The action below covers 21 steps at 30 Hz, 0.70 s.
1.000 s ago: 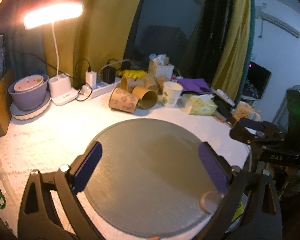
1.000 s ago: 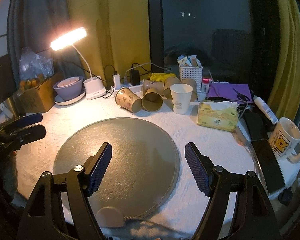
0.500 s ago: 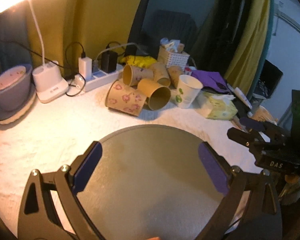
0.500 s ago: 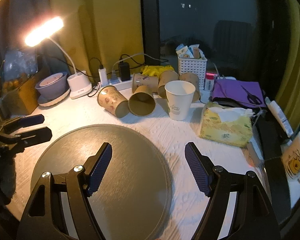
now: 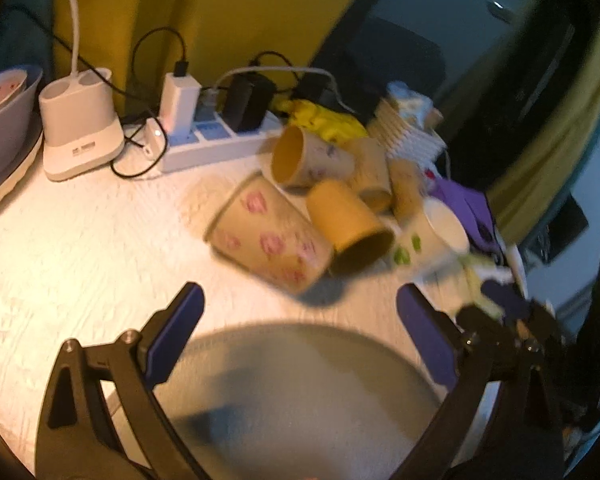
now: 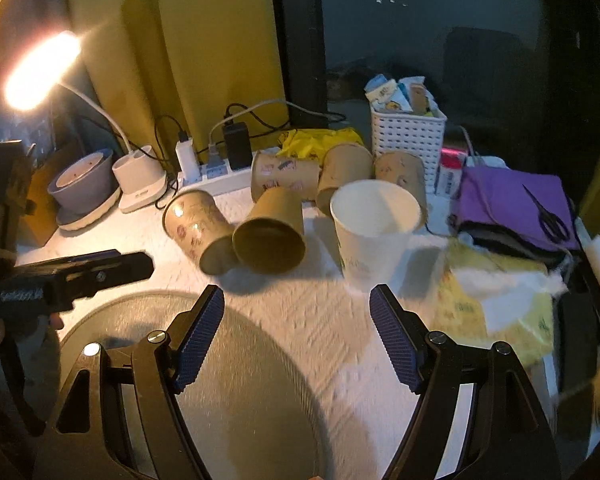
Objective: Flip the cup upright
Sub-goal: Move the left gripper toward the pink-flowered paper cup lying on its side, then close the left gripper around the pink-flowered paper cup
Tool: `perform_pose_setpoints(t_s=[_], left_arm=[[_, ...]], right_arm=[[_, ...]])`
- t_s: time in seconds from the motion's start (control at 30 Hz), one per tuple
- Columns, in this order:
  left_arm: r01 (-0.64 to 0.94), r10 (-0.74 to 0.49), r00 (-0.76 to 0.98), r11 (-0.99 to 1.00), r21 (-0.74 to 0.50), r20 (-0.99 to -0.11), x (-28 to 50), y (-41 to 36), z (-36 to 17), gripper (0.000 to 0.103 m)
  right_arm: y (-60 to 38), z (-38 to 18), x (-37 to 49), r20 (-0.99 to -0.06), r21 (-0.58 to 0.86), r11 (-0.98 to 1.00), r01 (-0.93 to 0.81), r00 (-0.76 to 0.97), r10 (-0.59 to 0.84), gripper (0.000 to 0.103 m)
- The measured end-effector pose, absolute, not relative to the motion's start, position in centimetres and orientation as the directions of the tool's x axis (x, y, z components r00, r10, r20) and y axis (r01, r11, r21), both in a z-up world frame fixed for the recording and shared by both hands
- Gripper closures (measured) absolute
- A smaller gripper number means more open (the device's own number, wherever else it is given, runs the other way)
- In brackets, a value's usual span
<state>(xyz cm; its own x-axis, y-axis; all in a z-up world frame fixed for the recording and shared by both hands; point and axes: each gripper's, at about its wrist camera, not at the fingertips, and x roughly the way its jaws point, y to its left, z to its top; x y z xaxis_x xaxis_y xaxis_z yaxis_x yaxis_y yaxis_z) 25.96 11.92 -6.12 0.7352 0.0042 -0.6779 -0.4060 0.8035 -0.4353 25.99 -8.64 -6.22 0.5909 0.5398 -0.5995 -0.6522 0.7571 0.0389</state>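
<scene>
Several brown paper cups lie on their sides on the white tablecloth. The nearest are a pink-patterned cup (image 5: 270,238) (image 6: 198,226) and a plain brown cup (image 5: 350,228) (image 6: 272,234) with its mouth toward the right wrist view. A white paper cup (image 6: 374,228) (image 5: 432,234) stands upright beside them. My left gripper (image 5: 300,320) is open and empty, just short of the pink-patterned cup. My right gripper (image 6: 296,328) is open and empty, a little short of the plain brown cup and the white cup. The left gripper's fingers (image 6: 100,270) show at the left of the right wrist view.
A round grey mat (image 6: 260,400) lies under both grippers. Behind the cups are a power strip (image 5: 220,142), a lamp base (image 5: 80,136), a white basket (image 6: 408,132) and a bowl (image 6: 84,178). A tissue pack (image 6: 496,300) and purple cloth (image 6: 512,200) lie at right.
Both grippers have moved forward over the mat toward the cups, which now look much larger. Both stay open. The cups have not moved.
</scene>
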Motion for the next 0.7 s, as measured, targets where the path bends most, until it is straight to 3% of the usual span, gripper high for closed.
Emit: perform_pose_setpoints(t_s=[0.4,0.63,0.7], left_arm=[[-0.571,0.102,0.680,0.695,-0.438,-0.726,31.3,14.0,-8.8,0.005],[-0.584,0.024,0.652,0.653,-0.482,-0.758,32.1,15.0,-11.3,0.006],[-0.573,0.012,0.659,0.655,-0.492,-0.752,32.0,15.2,-11.4,0.011]], right_arm=[[-7.4,-5.7,28.3,-0.586,0.062,0.725,-0.686,0.563,0.583,0.025],[-7.9,-5.7,28.0,-0.586,0.063,0.728,-0.683,0.565,0.581,0.025],[-8.0,-5.6,27.9,-0.586,0.061,0.729,-0.682,0.566,0.579,0.025]])
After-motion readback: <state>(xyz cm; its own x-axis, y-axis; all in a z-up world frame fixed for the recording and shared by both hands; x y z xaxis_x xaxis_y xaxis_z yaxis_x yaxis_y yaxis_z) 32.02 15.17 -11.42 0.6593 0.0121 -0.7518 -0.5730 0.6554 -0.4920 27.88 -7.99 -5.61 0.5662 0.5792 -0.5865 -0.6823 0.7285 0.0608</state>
